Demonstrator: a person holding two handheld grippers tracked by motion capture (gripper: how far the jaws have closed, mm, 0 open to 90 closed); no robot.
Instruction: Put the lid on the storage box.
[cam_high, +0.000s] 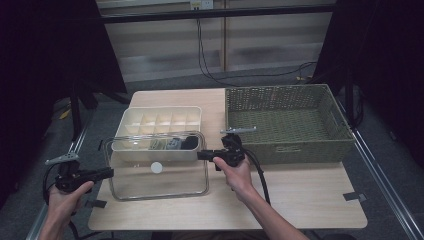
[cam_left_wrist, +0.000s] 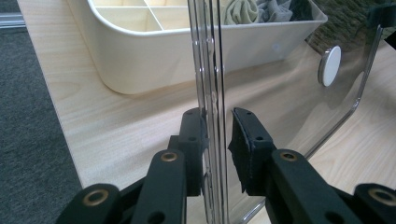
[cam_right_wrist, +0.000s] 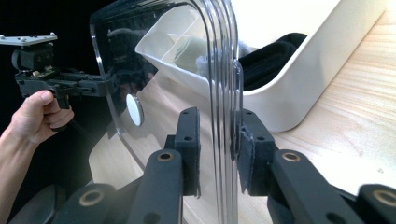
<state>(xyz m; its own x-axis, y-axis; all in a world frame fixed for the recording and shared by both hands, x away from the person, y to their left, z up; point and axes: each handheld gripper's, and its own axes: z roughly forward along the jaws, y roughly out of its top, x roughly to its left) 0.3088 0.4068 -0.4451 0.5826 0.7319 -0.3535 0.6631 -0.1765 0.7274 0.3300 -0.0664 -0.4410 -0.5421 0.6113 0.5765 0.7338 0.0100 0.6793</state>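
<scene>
**Clear lid, held at two edges**

Lid (cam_high: 165, 172): transparent hard plastic, rectangular, rounded corners, ridged rim, white round knob (cam_high: 157, 167) at centre. Held just above the pale wood-grain surface (cam_high: 300, 195), in front of the organiser (cam_high: 159, 131).
Left gripper (cam_high: 107, 173): fingers clamped on the lid's left edge.
Right gripper (cam_high: 202, 155): fingers clamped on its right edge.
Organiser: cream plastic, gridded compartments, smooth walls; folded fabrics in the near row.
Basket (cam_high: 287, 122): green woven, rectangular; small front label, unreadable.
</scene>
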